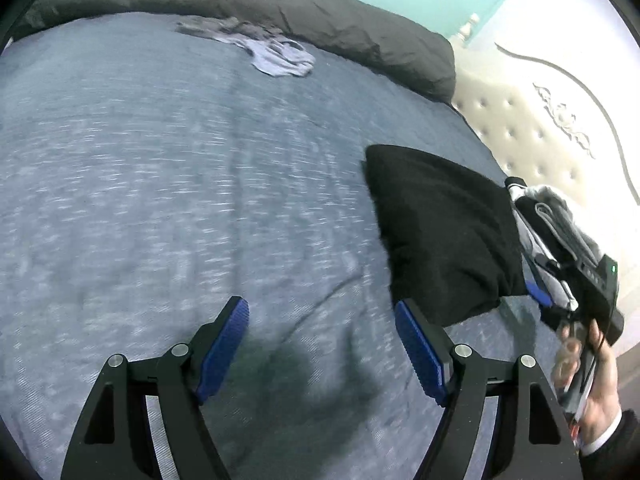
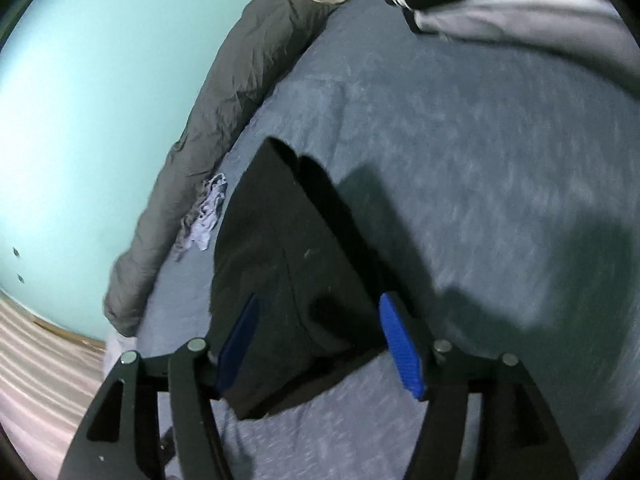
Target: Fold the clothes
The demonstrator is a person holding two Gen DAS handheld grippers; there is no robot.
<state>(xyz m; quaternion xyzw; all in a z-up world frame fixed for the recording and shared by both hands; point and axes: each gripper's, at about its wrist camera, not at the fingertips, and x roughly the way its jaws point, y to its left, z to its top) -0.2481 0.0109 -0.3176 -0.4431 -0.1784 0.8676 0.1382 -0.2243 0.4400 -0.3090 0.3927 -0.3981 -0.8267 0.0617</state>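
The black garment [image 2: 280, 280] lies folded on the bed [image 1: 160, 160]. Our right gripper [image 2: 320, 344] hovers over it, jaws wide, holding nothing. Our left gripper [image 1: 320, 344] hangs wide too, over bare bedding.

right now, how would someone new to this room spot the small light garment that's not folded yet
Start at the blue-grey bed cover and follow it to the rolled dark grey duvet along the teal wall. Right against that duvet lies a crumpled pale lavender garment. It is loose, wrinkled and light, unlike the neat folded black garment lying nearer the grippers.
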